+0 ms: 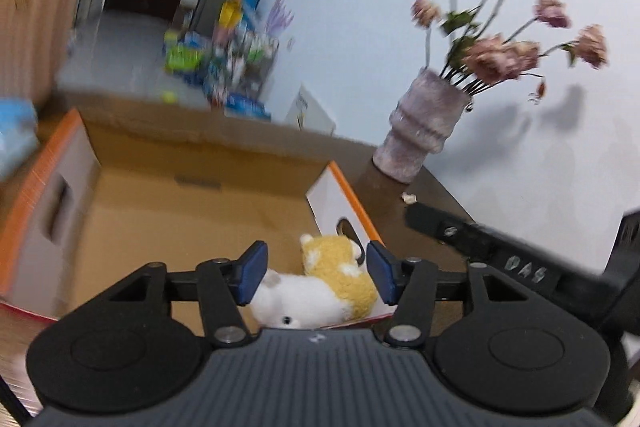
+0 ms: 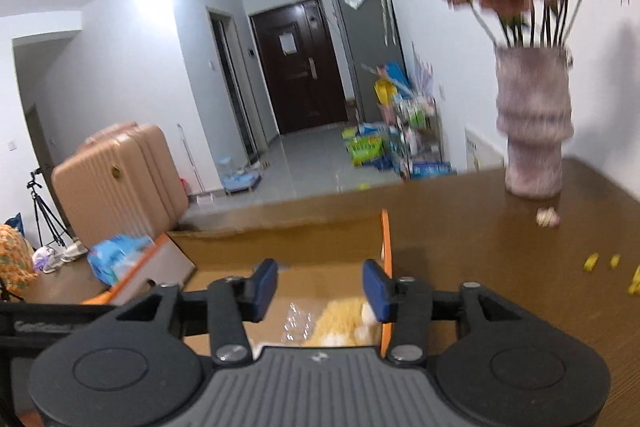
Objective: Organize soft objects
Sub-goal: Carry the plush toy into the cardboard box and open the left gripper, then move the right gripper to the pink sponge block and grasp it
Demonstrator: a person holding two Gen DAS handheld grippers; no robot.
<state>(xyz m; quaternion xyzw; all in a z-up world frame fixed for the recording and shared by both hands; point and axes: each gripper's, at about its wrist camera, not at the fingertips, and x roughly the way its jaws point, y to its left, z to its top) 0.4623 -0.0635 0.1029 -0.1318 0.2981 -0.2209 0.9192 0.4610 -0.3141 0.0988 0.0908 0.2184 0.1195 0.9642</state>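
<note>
1. left gripper point(image 1: 316, 273): hanging half open, gripping nothing.
2. right gripper point(image 2: 320, 289): hanging half open, empty.
3. plush toy point(image 1: 320, 287): lying inside cardboard box point(image 1: 192, 195), near its right wall.

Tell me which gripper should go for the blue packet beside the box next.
Left, probably. The blue packet lies beside the box on its far side from the right gripper; the left gripper is nearer. Both hang open over the plush toy.

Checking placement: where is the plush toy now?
The plush toy lies inside the cardboard box, in its near right corner, seen low in both wrist views; no fingers touch it.
</note>
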